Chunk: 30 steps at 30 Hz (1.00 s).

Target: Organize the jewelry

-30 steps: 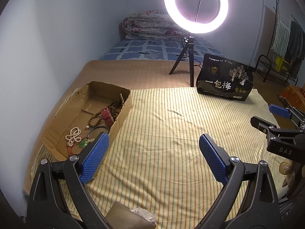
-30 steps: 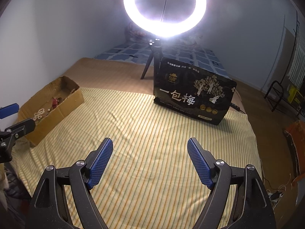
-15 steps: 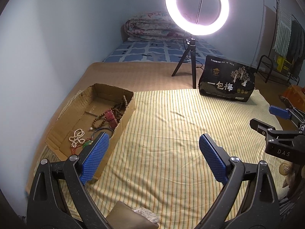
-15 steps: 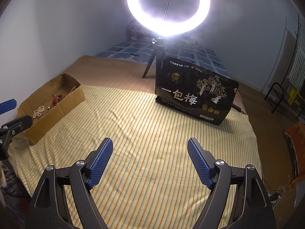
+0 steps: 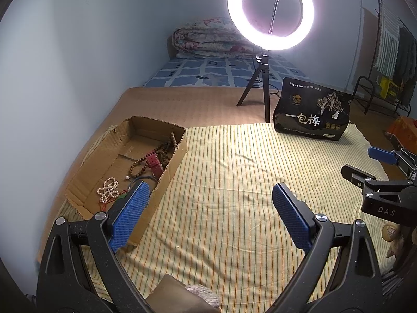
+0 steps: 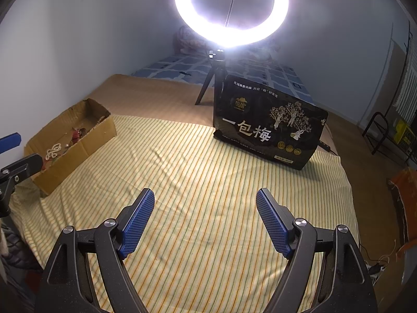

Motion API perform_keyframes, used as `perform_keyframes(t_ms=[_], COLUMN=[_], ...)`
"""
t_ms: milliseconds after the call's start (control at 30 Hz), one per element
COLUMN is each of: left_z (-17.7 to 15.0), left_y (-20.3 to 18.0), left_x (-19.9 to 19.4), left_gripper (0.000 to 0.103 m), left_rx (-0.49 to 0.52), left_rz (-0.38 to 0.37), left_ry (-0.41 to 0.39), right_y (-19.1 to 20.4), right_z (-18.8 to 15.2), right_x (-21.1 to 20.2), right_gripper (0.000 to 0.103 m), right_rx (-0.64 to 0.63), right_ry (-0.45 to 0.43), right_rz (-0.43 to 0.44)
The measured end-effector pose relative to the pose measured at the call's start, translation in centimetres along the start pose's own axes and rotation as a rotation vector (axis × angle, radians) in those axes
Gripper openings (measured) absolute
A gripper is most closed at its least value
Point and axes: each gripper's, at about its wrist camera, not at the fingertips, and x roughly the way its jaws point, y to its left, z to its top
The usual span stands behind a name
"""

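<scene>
Both grippers, left and right, hold ribbed blue fingers wide, empty, over striped cloth. Beads and pearls lie in the cardboard box, left.

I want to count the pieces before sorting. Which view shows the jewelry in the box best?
The left wrist view: it looks down into the box, showing pearls, brown beads and a red strap. The right wrist view shows them small, partly behind the box wall.
</scene>
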Motion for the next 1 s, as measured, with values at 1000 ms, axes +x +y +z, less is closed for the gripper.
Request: perform_keyframes(t_ms=[1000], left_z=[-0.07], left_y=[0.00], left_x=[-0.35], left_gripper=[0.097], left_rx=[0.015], left_rz=[0.015], left_ry=[-0.023], right_y=[0.42], right_z=[-0.20], right_x=[0.41], right_gripper=[0.080], right_rx=[-0.013], right_ry=[0.016], right_rz=[0.009])
